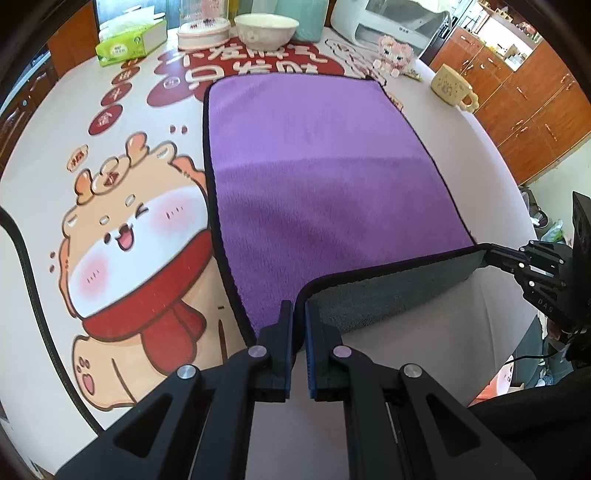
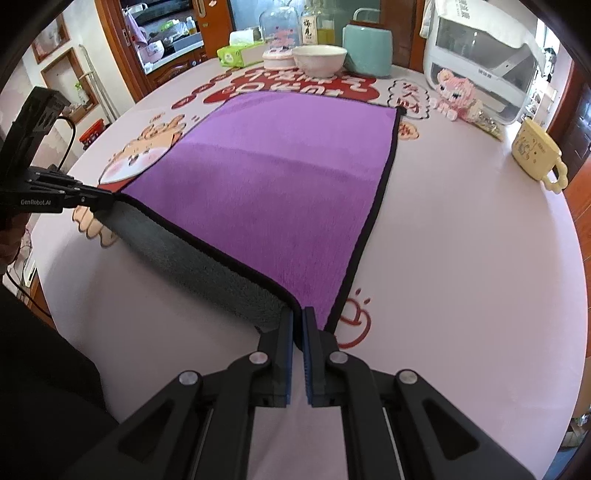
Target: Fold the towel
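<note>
A purple towel [image 1: 317,177] with a black hem and grey underside lies spread on the round table; it also shows in the right wrist view [image 2: 273,192]. My left gripper [image 1: 299,314] is shut on the towel's near left corner and holds it raised off the table. My right gripper [image 2: 298,317] is shut on the near right corner, also raised. The near edge hangs between them with the grey underside [image 1: 388,291] showing. The right gripper also shows in the left wrist view [image 1: 491,254], and the left gripper in the right wrist view [image 2: 107,199].
At the table's far side stand a tissue box [image 1: 129,42], a white bowl [image 1: 266,31], a pink lidded dish [image 1: 203,31], a teal container [image 2: 367,48], a white appliance [image 2: 480,62] and a pink plush toy [image 2: 456,94]. A yellow mug [image 2: 535,155] stands at the right. Wooden cabinets [image 1: 528,107] lie beyond.
</note>
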